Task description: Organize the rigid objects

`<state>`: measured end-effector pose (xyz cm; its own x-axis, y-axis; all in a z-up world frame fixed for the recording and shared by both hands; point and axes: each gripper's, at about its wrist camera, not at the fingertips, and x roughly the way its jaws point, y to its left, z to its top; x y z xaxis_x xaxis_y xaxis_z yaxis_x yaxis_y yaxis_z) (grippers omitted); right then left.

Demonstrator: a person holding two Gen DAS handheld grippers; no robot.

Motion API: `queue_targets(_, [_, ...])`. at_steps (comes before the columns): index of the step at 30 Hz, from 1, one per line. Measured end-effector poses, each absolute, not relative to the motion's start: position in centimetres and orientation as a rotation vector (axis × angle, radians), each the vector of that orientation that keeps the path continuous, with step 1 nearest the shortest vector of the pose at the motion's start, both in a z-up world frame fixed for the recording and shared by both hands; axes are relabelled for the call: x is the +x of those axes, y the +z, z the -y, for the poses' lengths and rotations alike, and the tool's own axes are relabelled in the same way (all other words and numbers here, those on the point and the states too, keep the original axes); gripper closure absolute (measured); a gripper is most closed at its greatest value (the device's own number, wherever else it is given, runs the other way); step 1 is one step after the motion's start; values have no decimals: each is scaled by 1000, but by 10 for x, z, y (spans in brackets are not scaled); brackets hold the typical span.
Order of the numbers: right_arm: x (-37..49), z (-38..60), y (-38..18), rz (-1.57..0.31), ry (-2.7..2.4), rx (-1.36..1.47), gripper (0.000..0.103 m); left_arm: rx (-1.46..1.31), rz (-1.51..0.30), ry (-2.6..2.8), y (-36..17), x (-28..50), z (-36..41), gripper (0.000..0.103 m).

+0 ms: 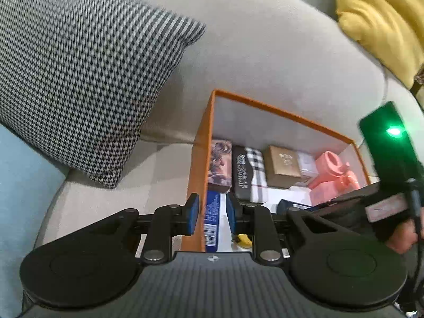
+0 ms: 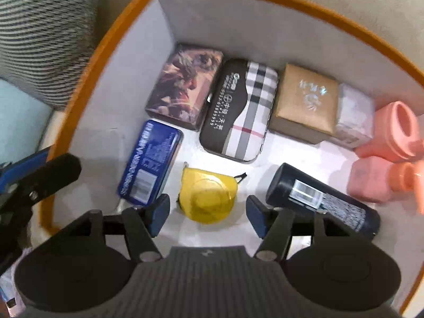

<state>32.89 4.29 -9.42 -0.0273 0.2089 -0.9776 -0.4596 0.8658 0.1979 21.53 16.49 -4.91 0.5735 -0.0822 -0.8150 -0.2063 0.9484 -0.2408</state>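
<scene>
An orange box (image 2: 87, 61) with white inside walls sits on a sofa. It holds a picture box (image 2: 182, 84), a plaid case (image 2: 243, 111), a brown box (image 2: 304, 103), a blue tin (image 2: 151, 161), a yellow tape measure (image 2: 206, 196), a dark cylinder (image 2: 323, 201) and pink items (image 2: 384, 156). My right gripper (image 2: 208, 214) is open and empty, just above the tape measure. My left gripper (image 1: 212, 213) straddles the box's left wall (image 1: 201, 175), with one finger outside and one inside. Its jaws stand slightly apart from the wall.
A houndstooth cushion (image 1: 79, 79) leans on the beige sofa back (image 1: 251, 39) left of the box. A yellow cushion (image 1: 384, 21) lies at the far right. The right gripper's body with a green light (image 1: 392, 137) hangs over the box's right side.
</scene>
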Motion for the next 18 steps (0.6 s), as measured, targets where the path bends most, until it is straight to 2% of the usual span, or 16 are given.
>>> queue_targets(5, [303, -9, -46, -1322, 554, -208, 31, -293, -883, 45, -24, 195, -142, 75])
queue_targets(8, [282, 14, -21, -1176, 537, -191, 27, -260, -813, 27, -8, 180, -127, 70])
queue_targets(13, [241, 59, 12, -960, 503, -147, 24, -161, -682, 35, 14, 150, -96, 48])
queue_targets(16, [214, 81, 22, -864, 468, -94, 19, -95, -589, 43, 21, 132, -77, 30])
queue_targets(18, [195, 92, 29, -801, 451, -62, 14, -63, -524, 52, 24, 120, -67, 13])
